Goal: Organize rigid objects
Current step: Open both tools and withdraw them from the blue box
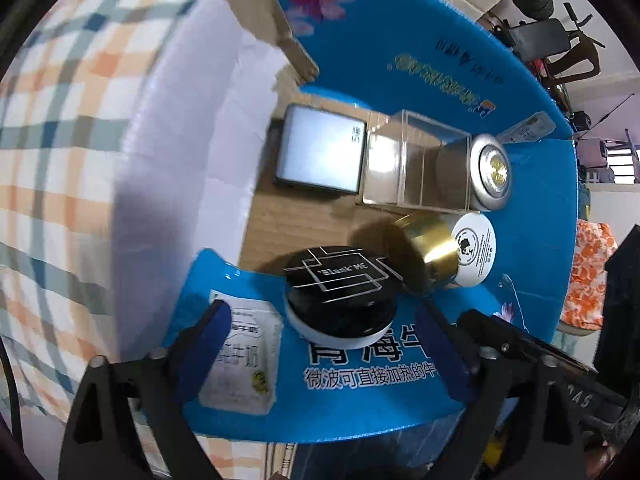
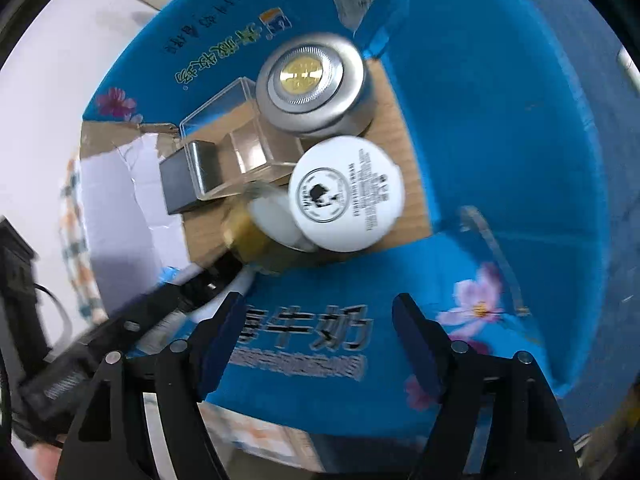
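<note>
Here, inside an open blue printed cardboard box [image 1: 400, 60], several rigid containers sit on its brown floor: a flat square silver tin [image 1: 320, 152], a clear acrylic cube case [image 1: 412, 164], a round silver tin with a gold centre [image 1: 489, 172] and a gold jar with a white lid [image 1: 448, 250] lying on its side. The left gripper [image 1: 328, 344] hovers with jaws wide apart, empty, just short of a round black compact with a white base [image 1: 340, 300] resting on the box's near flap. The right gripper [image 2: 320, 332] is likewise spread open, gripping nothing, above the flap.
</note>
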The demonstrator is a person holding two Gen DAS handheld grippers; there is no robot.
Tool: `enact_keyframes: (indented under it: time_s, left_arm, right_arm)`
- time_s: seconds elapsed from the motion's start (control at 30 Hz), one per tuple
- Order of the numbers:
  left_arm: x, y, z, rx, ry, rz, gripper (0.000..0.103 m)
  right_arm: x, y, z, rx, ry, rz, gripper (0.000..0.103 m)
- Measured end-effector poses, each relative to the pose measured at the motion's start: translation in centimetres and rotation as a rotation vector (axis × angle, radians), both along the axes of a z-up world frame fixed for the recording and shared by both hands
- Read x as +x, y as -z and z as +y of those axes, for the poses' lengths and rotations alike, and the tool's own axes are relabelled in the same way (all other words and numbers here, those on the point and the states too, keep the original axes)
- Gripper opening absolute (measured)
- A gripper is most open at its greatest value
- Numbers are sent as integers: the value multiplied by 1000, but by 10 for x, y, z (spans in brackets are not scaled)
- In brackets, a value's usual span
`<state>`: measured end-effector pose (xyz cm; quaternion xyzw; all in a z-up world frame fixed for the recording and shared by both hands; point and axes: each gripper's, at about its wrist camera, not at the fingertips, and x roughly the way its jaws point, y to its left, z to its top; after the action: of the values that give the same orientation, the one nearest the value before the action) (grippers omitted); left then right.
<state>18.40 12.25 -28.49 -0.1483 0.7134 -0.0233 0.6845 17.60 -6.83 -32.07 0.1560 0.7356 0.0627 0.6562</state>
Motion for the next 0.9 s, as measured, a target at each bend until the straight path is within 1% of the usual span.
enact_keyframes:
  time_s: [0.03,0.07,0.1,0.13,0.2,0.27,0.4,0.5,0.6,0.73,0.9]
  left_arm:
    - [-1,-5,0,29,5,-18,96]
    - [-3,-9,-1,51,9,-32,96]
    - [-5,-15,-2,85,18,-52,96]
    - [-7,-19,-4,106,23,-69,97]
    - [-13,-26,-5,142,29,-107,98]
    - [-17,-36,-6,163,35,-139,98]
    - [-26,-61,-13,230,64,-208,98]
    - [-35,-74,-23,258,72,-250,98]
    - [-46,-94,-30,277,71,-297,98]
    - [-60,-123,-36,283,66,-351,98]
    - [-77,-158,-42,299,60,-410,98]
  right_arm:
    - [-1,-4,-1,-21,-14,-17,78]
    - [-3,-9,-2,-48,-35,-36,81]
    - [-5,-15,-1,-87,-61,-57,87]
    - [-7,-19,-2,-106,-71,-71,90]
    - [-11,-31,-3,-159,-102,-124,103]
    - [-16,-41,-3,-207,-127,-169,103]
    - [-25,-62,-8,-261,-154,-237,103]
    - [-35,-82,-16,-262,-150,-276,103]
    - [-46,-101,-19,-264,-150,-320,103]
    - [-62,-128,-21,-253,-147,-371,103]
    - [-84,-170,-27,-233,-146,-439,103]
